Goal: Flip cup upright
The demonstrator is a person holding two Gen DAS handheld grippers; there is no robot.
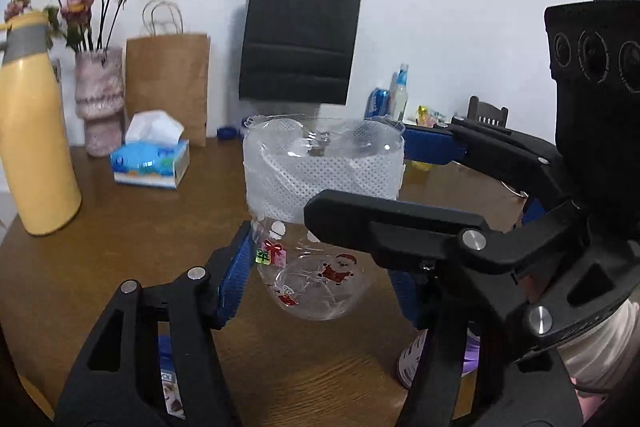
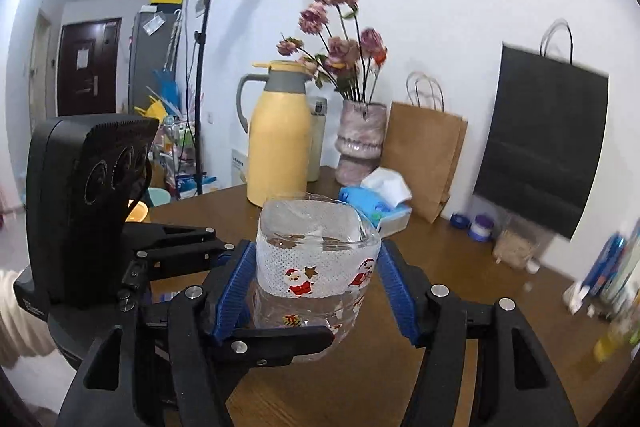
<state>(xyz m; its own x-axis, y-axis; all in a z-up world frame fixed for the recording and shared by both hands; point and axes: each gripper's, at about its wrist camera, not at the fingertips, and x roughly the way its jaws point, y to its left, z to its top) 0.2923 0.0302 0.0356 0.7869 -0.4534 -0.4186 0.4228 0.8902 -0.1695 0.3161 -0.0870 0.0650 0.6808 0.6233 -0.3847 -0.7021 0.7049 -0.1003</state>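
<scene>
Seemingly clear of the table [image 1: 140, 247], the cup [image 1: 320, 167] sits mouth-up between the fingers of the left gripper [image 1: 320, 259] in the left wrist view. It is a clear plastic cup with a white mesh band near the rim and Santa stickers lower down. The claw's left blue pad presses against the cup's side. Its right pad looks to stand a little off the tapered base, though a black finger of the right gripper [image 1: 360, 177] partly covers that spot, so I cannot tell whether this claw is actually clamped. The right gripper reaches in from the right of the claw, with one finger across the front of the cup and the other behind its rim. Beyond the claw's left finger are a tissue box [image 1: 150, 163] and a yellow jug [image 1: 36, 147].

Next, in the right wrist view, the cup [image 2: 316, 267] stands upright between the blue pads of the right gripper [image 2: 318, 247]. Both pads meet the mesh band, so the claw is closed on it at cup width. The left gripper [image 2: 280, 291] comes in from the claw's left. One of its black fingers crosses the cup's lower front, and the other lies behind. The table [image 2: 460, 267] spreads beyond the claw.
</scene>
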